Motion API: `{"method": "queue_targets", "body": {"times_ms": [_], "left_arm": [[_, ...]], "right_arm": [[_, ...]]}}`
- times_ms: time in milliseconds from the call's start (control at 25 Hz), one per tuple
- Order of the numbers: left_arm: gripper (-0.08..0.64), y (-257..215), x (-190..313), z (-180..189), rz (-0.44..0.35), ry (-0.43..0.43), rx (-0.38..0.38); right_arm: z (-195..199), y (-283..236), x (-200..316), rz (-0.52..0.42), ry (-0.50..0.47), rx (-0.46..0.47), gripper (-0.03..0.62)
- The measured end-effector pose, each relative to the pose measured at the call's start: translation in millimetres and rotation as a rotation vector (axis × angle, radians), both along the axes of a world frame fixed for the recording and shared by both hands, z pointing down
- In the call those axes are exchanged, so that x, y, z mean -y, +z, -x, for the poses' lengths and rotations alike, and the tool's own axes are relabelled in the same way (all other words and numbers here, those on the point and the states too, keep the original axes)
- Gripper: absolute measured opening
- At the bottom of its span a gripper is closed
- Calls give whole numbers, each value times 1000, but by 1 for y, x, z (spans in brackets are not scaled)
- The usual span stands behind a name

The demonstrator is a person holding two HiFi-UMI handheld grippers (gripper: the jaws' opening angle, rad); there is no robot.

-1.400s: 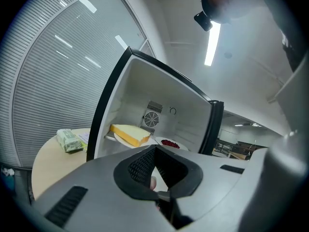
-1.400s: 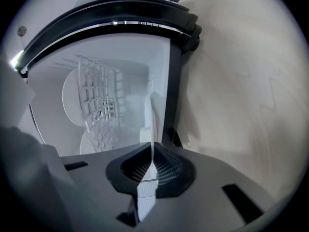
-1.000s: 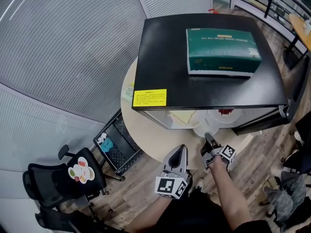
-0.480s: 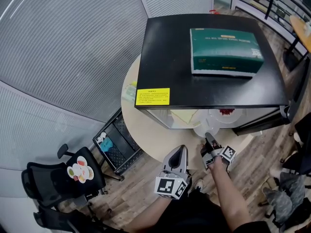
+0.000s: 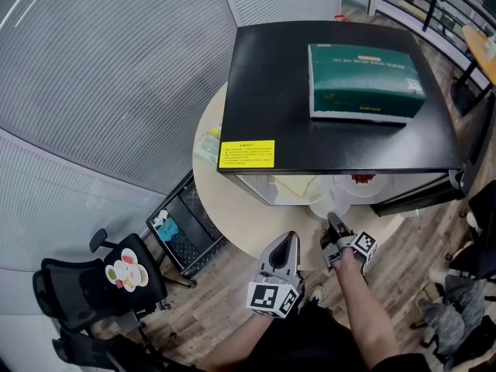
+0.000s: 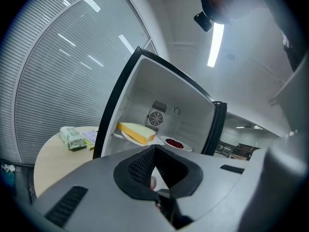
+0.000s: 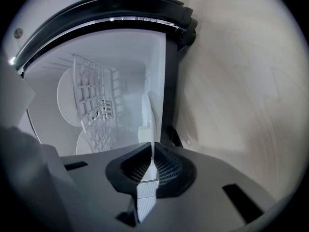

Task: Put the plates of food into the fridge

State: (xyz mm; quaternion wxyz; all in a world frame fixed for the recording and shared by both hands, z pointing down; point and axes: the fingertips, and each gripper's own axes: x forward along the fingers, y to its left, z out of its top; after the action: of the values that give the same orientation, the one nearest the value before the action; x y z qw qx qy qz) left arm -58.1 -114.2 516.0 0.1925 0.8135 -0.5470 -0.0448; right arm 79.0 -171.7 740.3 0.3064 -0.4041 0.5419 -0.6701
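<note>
Right gripper: jaws just closed, now pinching rim of white round plate at open mouth of black mini fridge, near front edge of round beige table. Plate judged ready to slide inward. Left gripper: pressed together, empty. 2 food plates already inside.

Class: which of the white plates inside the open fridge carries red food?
The round white plate on the right in the left gripper view, topped with red food; the white plate beside it carries a yellow wedge instead.

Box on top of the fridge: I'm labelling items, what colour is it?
Dark green box, best in the head view.
</note>
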Motion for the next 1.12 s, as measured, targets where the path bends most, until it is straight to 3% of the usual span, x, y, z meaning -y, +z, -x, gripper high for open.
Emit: {"method": "queue_targets", "body": {"times_ms": [680, 880, 1120], "left_arm": [[5, 5, 9, 8, 13, 3, -5], [5, 5, 10, 7, 15, 2, -10], [5, 8, 6, 6, 13, -2, -7]], "right_arm": [[2, -4, 25, 11, 22, 11, 26], [-1, 2, 23, 39, 29, 15, 100], [0, -2, 6, 13, -24, -45, 104]]}}
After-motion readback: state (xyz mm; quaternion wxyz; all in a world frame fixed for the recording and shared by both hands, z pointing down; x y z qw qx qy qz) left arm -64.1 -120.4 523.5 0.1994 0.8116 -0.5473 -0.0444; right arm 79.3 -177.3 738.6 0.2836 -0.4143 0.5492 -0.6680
